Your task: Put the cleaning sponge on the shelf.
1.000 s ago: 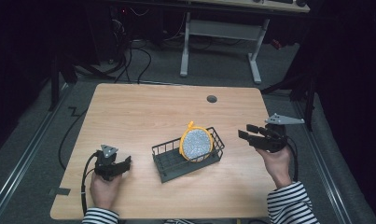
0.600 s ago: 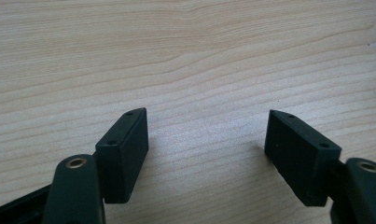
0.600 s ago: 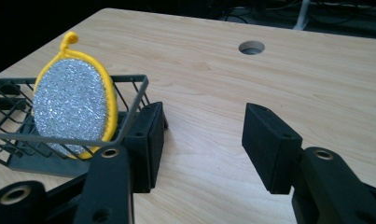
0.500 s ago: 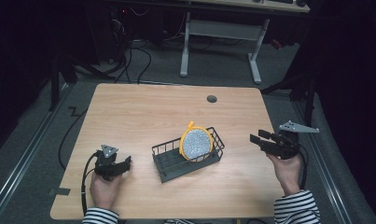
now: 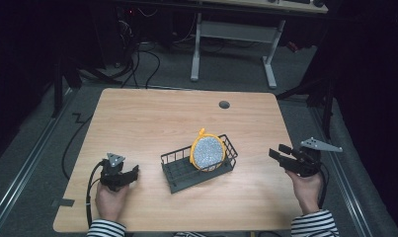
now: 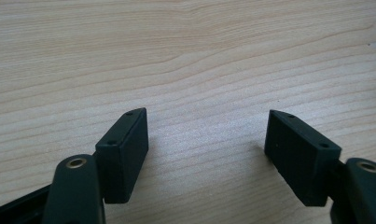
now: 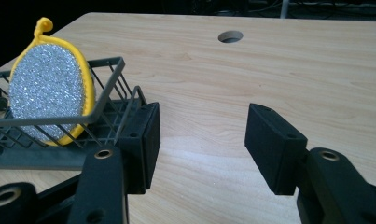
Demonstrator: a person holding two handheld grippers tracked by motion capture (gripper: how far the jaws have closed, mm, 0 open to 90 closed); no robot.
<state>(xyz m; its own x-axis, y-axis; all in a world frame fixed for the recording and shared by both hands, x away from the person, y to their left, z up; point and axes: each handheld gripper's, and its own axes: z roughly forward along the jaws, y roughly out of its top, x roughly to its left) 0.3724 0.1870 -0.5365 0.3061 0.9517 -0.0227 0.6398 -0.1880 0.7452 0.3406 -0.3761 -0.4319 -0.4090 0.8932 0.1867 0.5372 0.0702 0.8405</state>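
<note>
A silver scrubber with a yellow rim (image 5: 208,152) stands on edge in the wire basket (image 5: 179,174) mid-worktop (image 5: 152,118). The right gripper (image 5: 277,152), well apart from the basket, has just been opening its jaws, nothing between them. The left gripper (image 5: 133,174) rests on the worktop, jaws wide, holding nothing

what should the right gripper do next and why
Probably settle onto the table at its right edge. The sponge already stands on edge in the wire basket, and the right gripper, jaws just opened wider with nothing between them, is clear of it; the left gripper sits open on the table.
</note>
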